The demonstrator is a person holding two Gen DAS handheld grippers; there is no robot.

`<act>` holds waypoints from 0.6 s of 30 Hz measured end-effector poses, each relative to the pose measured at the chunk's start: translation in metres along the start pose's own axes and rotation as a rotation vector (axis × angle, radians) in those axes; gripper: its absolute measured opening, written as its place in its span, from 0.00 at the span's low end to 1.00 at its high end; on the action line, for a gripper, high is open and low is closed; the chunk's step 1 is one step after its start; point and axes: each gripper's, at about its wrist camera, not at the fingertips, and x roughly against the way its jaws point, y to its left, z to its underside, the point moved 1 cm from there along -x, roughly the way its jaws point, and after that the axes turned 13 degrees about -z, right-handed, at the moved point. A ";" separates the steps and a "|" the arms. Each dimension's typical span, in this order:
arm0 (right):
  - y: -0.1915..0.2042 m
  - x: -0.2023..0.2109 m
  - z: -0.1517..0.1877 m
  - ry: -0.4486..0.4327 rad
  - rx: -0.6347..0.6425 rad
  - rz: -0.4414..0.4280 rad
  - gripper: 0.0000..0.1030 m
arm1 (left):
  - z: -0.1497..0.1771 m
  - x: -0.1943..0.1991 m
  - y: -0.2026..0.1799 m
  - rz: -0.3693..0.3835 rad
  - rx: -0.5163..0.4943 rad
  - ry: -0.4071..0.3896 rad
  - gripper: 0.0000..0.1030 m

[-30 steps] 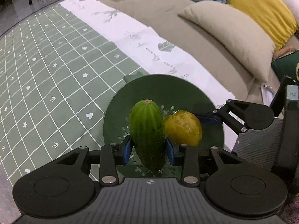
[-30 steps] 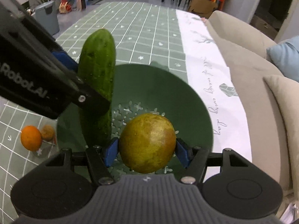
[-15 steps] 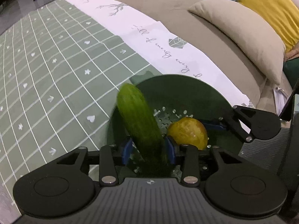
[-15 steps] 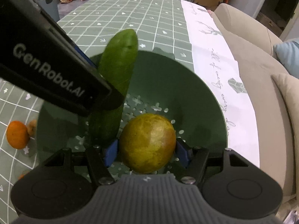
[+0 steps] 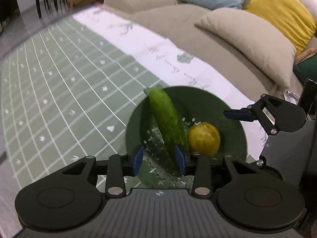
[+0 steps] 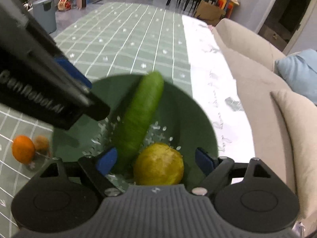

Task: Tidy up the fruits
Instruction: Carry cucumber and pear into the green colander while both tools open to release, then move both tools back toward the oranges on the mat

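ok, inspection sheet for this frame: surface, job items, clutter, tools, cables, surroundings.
Surface: table under a green grid tablecloth with a white printed border.
Job's things: green perforated bowl holds the cucumber, leaning with its far end on the rim, and a yellow round fruit beside it. An orange and a small brown fruit are outside the bowl, on the cloth.
Clutter: nothing seen.
Tools: left tool open, cucumber's near end between the pads; right tool open, pads clear of the yellow fruit.
Cables: nothing seen.
Surroundings: beige sofa with cushions, dining chairs, bin and plant.
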 end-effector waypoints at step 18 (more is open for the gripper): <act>0.060 0.116 0.049 -0.232 -0.294 0.018 0.80 | 0.092 0.104 -0.005 0.066 0.062 -0.161 0.47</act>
